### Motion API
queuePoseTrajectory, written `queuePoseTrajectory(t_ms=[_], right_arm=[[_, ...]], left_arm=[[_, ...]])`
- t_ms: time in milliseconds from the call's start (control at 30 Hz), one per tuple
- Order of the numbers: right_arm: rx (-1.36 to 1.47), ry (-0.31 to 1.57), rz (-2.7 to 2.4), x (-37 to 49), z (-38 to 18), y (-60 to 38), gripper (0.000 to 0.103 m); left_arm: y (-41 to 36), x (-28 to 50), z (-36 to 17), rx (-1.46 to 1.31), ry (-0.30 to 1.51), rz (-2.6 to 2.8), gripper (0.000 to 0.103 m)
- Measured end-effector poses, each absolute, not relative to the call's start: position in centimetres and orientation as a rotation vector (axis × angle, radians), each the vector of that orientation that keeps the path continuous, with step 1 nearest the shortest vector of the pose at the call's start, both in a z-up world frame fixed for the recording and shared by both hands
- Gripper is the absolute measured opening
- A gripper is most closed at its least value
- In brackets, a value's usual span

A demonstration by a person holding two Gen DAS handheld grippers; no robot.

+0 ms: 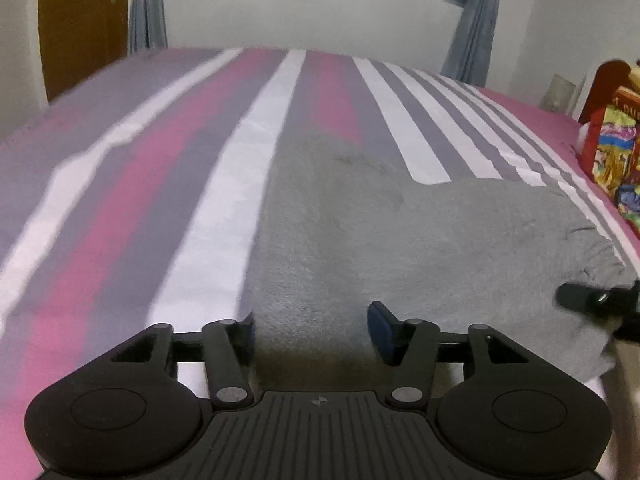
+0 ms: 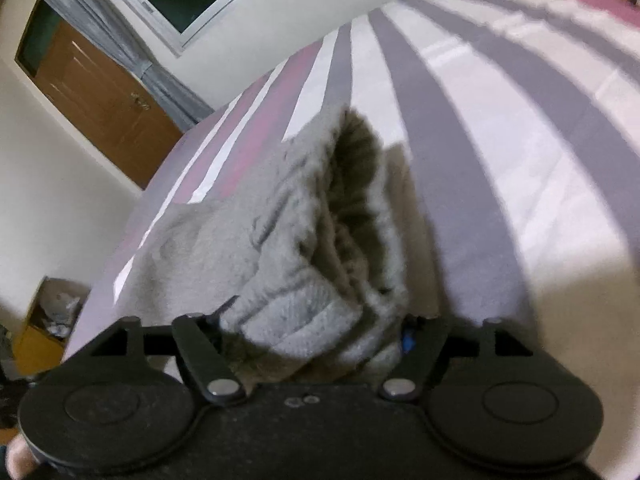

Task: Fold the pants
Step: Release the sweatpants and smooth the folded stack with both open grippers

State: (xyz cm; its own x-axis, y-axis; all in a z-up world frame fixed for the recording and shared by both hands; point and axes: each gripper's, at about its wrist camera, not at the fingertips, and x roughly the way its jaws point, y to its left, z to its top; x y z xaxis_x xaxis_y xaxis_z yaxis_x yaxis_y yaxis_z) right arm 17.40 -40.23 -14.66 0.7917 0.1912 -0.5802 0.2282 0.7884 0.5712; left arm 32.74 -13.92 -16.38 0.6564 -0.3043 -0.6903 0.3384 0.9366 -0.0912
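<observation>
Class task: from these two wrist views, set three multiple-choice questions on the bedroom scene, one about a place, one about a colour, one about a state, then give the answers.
1. Where do the pants lie?
A on the bed
B on the floor
C on a chair

2. What colour are the pants?
A pink
B grey
C black

3. How does the left tool stand?
A shut on the pants
B open over the pants
C shut on a book

Answers: 1 A, striped sheet lies beneath them; 2 B, grey fleece in both views; 3 B, pads stand apart with cloth visible between.
</observation>
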Motion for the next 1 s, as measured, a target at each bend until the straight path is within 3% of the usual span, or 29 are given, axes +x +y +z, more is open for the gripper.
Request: queuePoseTrajectory(t_ms=[133, 267, 400, 1000], right_arm=[[0.656, 0.626, -0.076, 15.6, -13.2, -41.8, 0.076], [0.551, 0.563, -0.115, 14.6, -10.4, -40.2, 0.058], [0.457, 0.53, -0.092, 14.6, -8.4, -37.9, 0.05], [0.246, 0.725, -0.104, 17.7, -11.9, -33.7, 0.045]], left_arm=[[-13.0, 31.0, -15.0, 0.076, 0.726, -0.354, 0.054], [-12.7, 29.4, -13.6, 0.057, 0.695, -0.382, 0.054], [-13.8, 28.4, -13.2, 0.064, 0.708, -0.401, 0.054], [-16.0, 28.9, -16.1, 0.137, 0.821, -0.337, 0.054]])
